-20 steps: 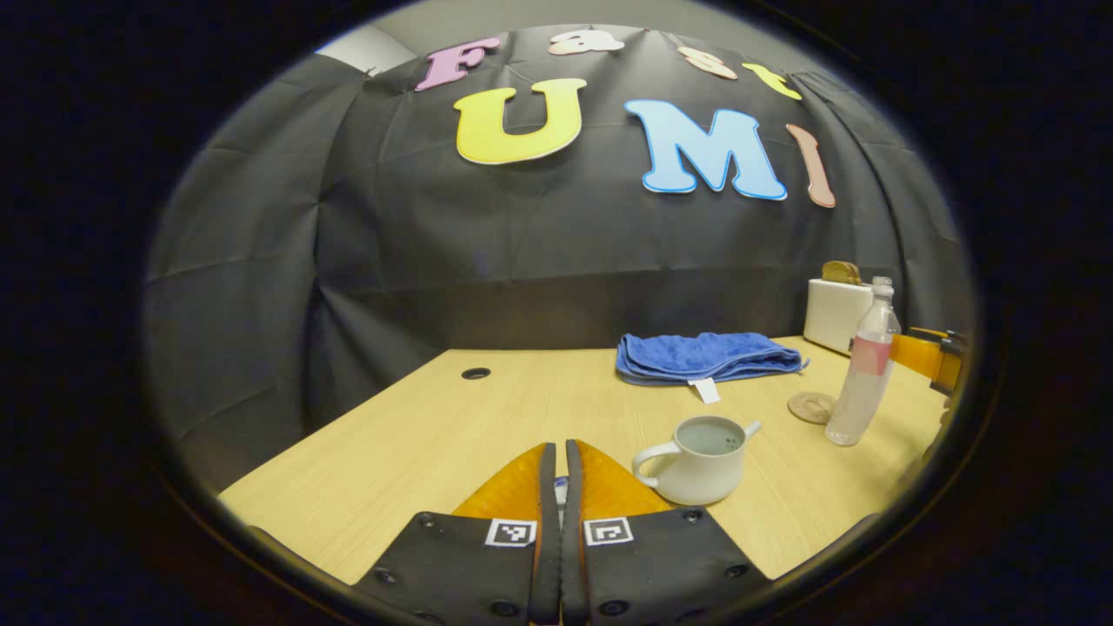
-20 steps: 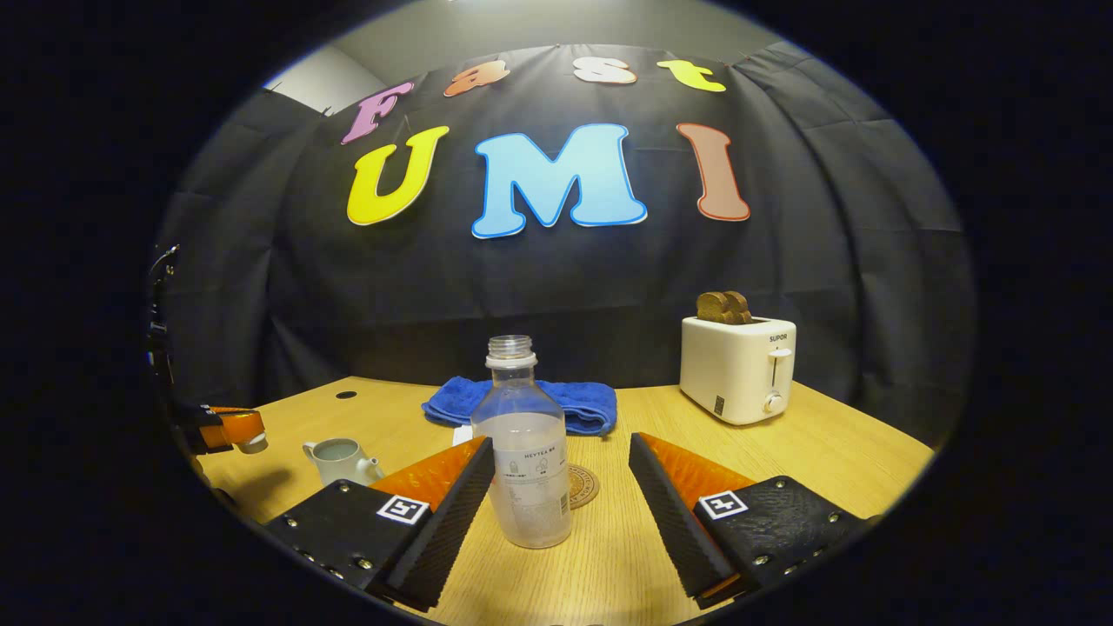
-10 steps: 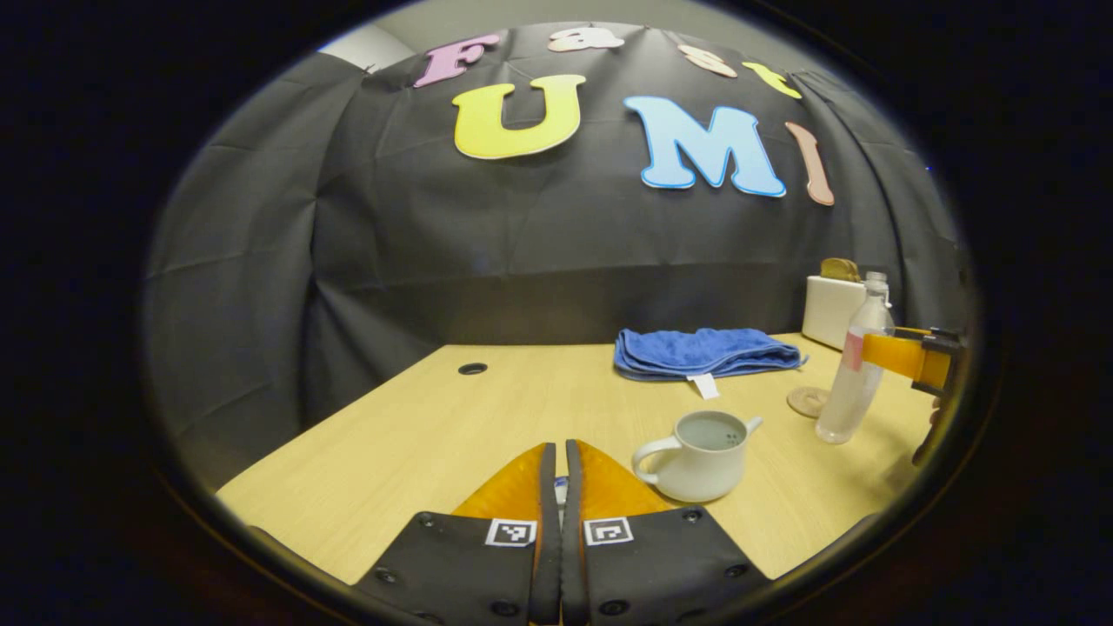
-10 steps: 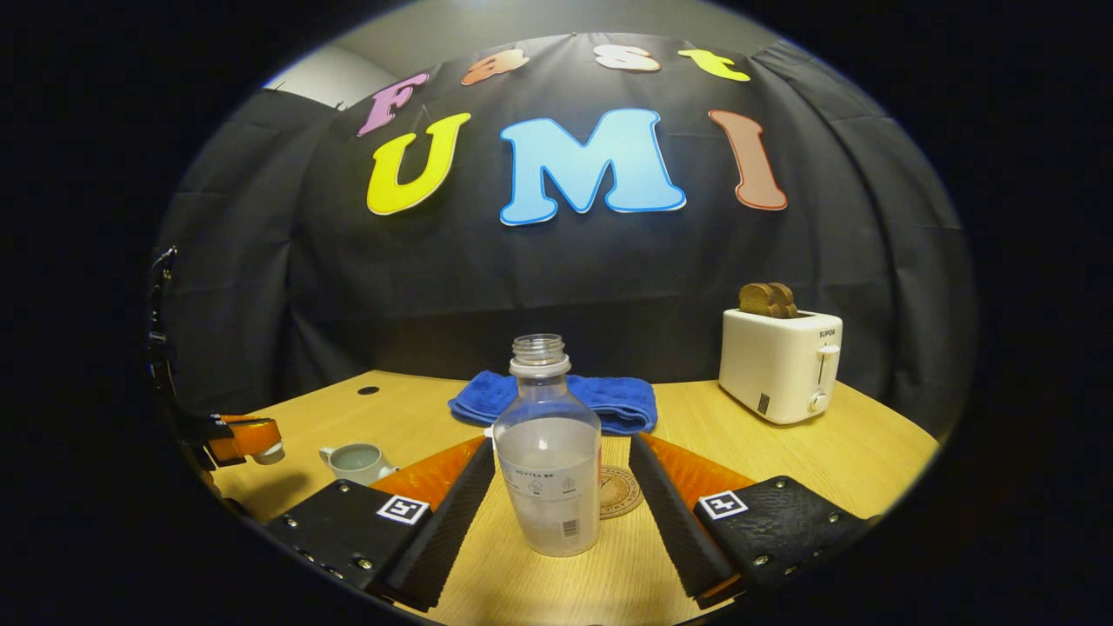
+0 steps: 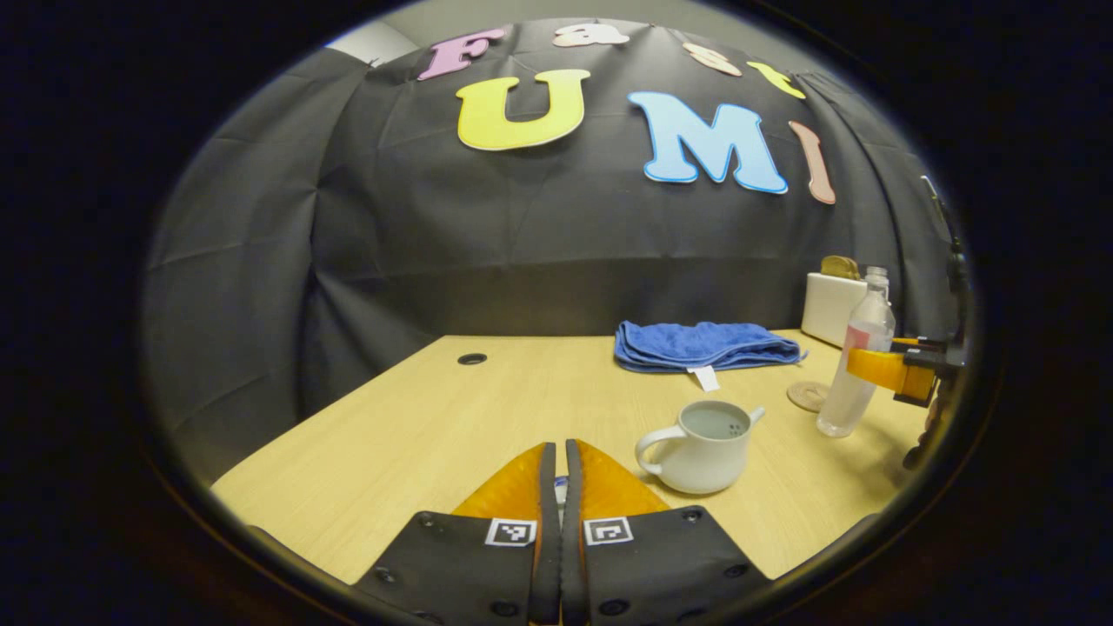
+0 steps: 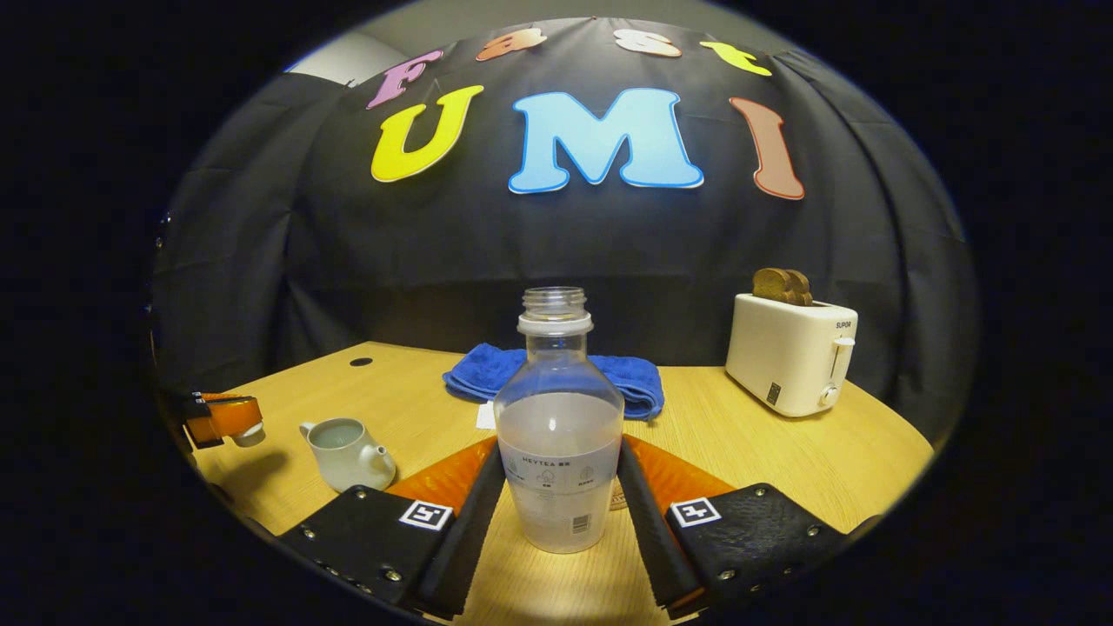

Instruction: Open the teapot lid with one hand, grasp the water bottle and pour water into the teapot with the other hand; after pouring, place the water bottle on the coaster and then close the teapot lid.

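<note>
Water bottle point(image 6: 559, 435) stands upright on the table point(image 6: 765, 452), open mouth up, between my right gripper point(image 6: 561, 487) fingers, which press its sides. Teapot point(image 5: 700, 443) sits lidless, spout pointing toward the bottle. My left gripper point(image 5: 556, 478) is closed on the lid point(image 6: 248, 435).

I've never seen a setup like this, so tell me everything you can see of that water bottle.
The water bottle is clear plastic with a threaded neck and no cap. It stands upright on the wooden table, holding cloudy water to a little above half. A pale label wraps its lower body; the left gripper view shows a pink patch. The right gripper has its fingers against both sides. A blue towel lies behind it.
</note>
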